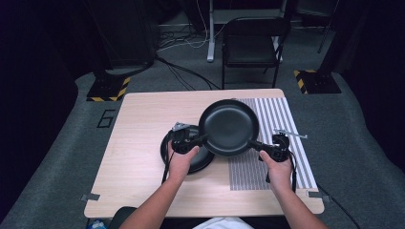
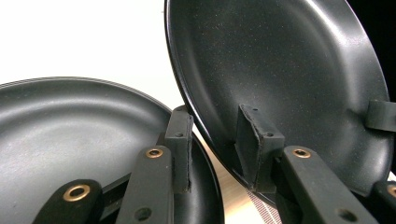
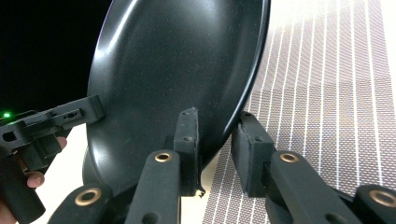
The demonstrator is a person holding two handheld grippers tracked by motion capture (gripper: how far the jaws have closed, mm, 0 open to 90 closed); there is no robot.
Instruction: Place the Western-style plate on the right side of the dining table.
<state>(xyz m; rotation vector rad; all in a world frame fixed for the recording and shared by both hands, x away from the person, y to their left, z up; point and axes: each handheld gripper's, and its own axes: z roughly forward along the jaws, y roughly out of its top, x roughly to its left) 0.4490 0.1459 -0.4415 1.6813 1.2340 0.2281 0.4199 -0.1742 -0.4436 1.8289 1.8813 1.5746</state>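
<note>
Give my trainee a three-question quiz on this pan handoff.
1. True or false: both tongs grip the rim of the raised frying pan.
2. What lies under the left tongs? A) a second black pan B) a bowl C) a cutting board
3. Which surface lies under the right tongs?

Key: 1. True, on opposite edges. 2. A. 3. The striped mat on the table.
</note>
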